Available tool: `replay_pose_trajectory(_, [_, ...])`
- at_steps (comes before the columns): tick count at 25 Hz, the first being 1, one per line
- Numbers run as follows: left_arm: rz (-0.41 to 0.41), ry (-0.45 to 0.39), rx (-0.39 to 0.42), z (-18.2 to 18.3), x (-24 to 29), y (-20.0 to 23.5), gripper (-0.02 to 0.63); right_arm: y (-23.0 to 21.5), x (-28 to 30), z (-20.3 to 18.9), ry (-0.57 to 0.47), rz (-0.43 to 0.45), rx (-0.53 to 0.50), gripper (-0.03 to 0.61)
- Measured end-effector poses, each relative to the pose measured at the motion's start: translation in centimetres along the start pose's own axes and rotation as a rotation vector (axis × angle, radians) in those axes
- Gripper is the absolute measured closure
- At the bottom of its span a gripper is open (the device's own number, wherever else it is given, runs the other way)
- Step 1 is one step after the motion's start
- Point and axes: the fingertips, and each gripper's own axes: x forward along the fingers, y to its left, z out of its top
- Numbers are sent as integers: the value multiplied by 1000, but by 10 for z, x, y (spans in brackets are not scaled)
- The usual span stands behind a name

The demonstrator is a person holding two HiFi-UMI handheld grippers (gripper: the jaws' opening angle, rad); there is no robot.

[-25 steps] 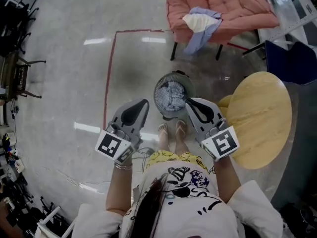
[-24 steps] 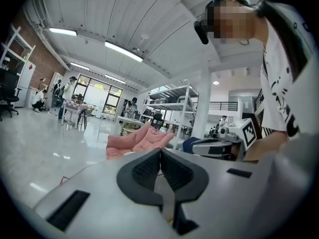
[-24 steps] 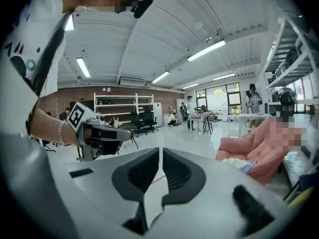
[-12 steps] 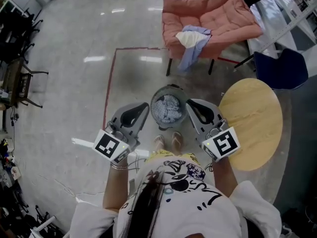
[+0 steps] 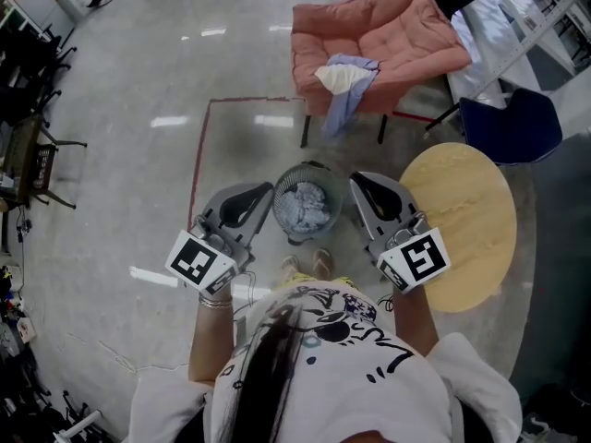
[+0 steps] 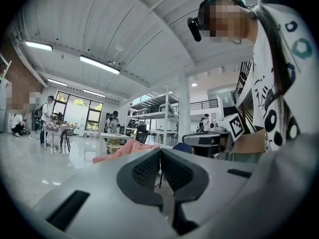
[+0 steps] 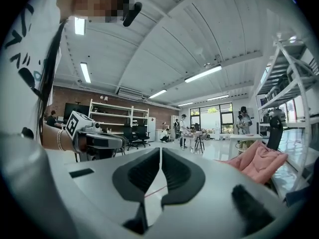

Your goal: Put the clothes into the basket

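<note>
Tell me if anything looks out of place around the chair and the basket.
One thing: blue and cream clothing lies draped over the front edge of the pink chair, with part of it hanging down below the seat. It lies apart from the clothes already in the basket. Nothing looks spilled or damaged.

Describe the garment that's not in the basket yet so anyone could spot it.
Look past the round grey mesh basket to the salmon-pink cushioned armchair. Over its front seat edge hangs a crumpled pale-blue and cream garment, the only cloth draped there, while the other clothes are bundled inside the basket.
</note>
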Motion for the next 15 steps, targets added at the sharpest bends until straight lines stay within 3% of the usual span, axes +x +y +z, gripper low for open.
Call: replay_pose_trajectory(15, [-21, -25, -1, 20, 10, -12, 598, -11, -16, 10, -6, -17, 2, 551])
